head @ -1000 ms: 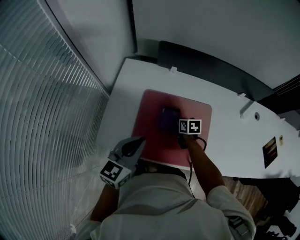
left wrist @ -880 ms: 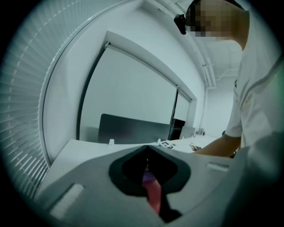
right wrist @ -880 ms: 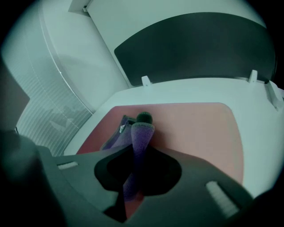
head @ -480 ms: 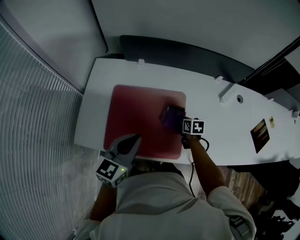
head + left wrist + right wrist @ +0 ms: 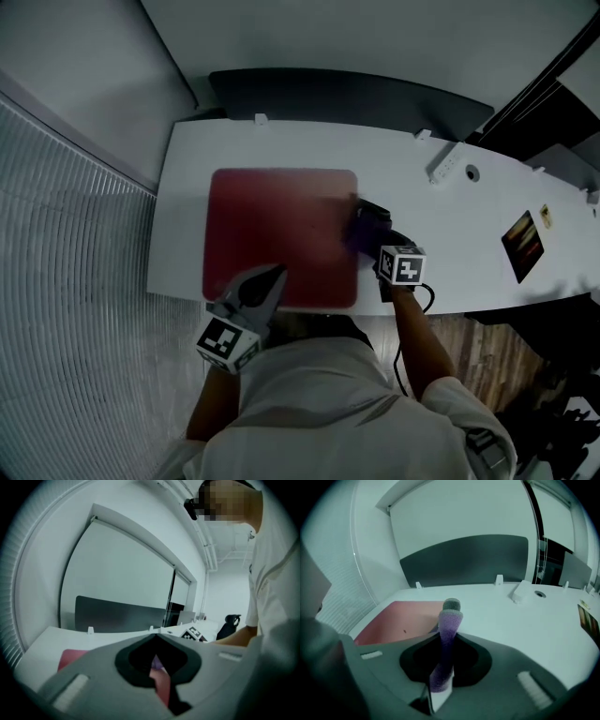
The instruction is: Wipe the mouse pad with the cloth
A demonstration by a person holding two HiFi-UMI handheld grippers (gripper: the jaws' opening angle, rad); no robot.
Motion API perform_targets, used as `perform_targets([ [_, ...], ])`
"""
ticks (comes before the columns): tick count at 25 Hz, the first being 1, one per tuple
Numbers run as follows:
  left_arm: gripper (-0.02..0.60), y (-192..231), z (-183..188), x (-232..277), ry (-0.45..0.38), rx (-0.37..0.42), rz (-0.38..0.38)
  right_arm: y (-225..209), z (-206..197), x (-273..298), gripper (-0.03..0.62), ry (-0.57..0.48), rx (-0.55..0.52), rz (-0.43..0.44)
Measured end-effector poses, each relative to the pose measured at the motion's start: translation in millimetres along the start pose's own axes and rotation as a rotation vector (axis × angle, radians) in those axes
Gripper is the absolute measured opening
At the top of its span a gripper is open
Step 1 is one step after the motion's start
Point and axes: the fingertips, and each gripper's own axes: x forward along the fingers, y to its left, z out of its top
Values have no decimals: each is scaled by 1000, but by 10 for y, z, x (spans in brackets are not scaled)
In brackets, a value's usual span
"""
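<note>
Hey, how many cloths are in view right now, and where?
1. The right gripper holds the purple cloth in its jaws, at the right edge of the red mouse pad. The person's body hides some of the desk, so another could be hidden.

Red mouse pad [image 5: 277, 234] — purple cloth [image 5: 366, 230] at edge.

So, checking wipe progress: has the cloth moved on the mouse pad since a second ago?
Yes. The cloth in the right gripper slid rightward, from mid-pad to the right edge of the mouse pad.
</note>
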Motion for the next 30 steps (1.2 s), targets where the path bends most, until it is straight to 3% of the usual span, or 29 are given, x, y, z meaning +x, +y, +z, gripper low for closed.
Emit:
perform_targets([
  [4,0,150,56,-195,-4,-9,14,579,183,-282,46,-92,-27,82],
  [9,0,511,-14,-751,-19,-15,55,1795,333,-339,48,-130,-162,245],
  [15,0,922,-123,-1600,-23,-1,131,3265,351,-132,46,-111,-174,453],
  [20,0,1230,-165,-2327,-32,-25,239,4415,60,213,48,-13,-217,606],
  [25,0,1482,-392,-2863,-32,-36,264,5064,-239,834,48,89,-176,595],
  [30,0,1574,-430,-3048,-42,-60,258,4971,-420,1233,48,189,-178,465],
])
